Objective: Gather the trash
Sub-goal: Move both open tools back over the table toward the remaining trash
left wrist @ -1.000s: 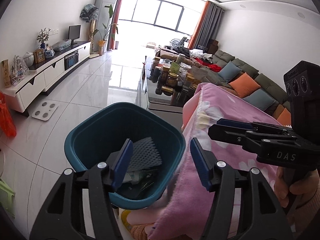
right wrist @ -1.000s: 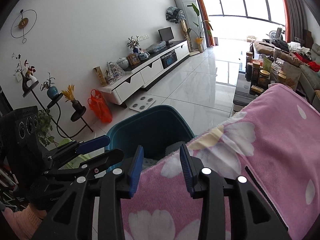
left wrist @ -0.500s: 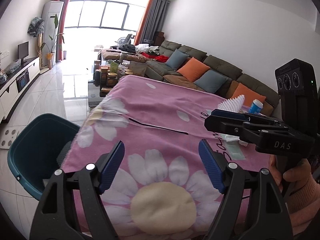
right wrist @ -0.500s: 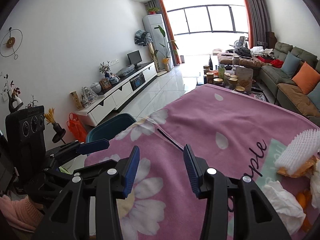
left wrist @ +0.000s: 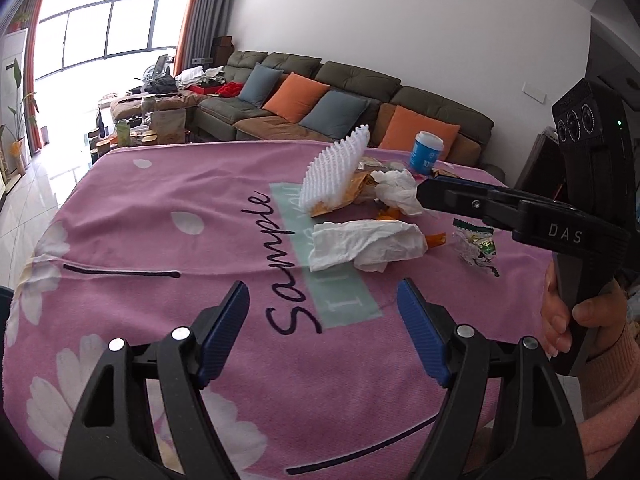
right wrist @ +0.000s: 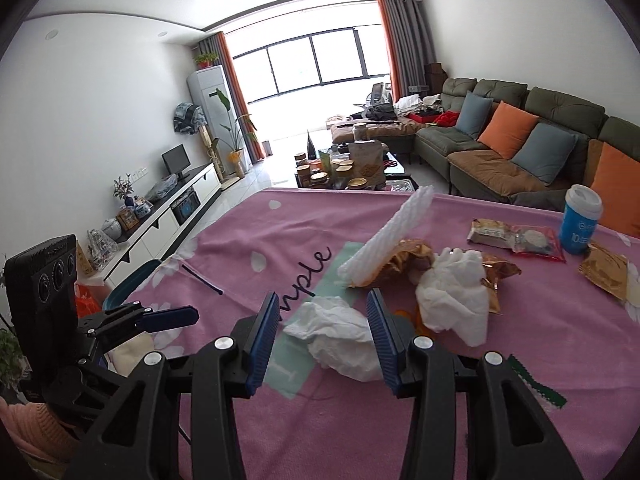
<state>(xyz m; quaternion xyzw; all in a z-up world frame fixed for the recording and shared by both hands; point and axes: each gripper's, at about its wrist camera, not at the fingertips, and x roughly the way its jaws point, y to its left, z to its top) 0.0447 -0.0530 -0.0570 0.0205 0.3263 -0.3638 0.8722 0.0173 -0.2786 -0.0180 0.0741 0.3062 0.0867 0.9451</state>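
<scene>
Trash lies on a pink flowered tablecloth: a crumpled white tissue, also in the right wrist view, a second tissue, a white foam fruit net, orange snack wrappers and a small green-edged wrapper. My left gripper is open and empty over the cloth, short of the trash. My right gripper is open, its jaws on either side of the near tissue, not closed on it. The teal bin shows only as a rim at the table's left edge.
A blue paper cup and packaged snacks stand at the table's far right. Beyond are a sofa with cushions, a cluttered coffee table and a TV cabinet.
Both grippers have swung from over the bin to the right, across the table to the trash pile. The right gripper now straddles the near tissue. Both stay open.
</scene>
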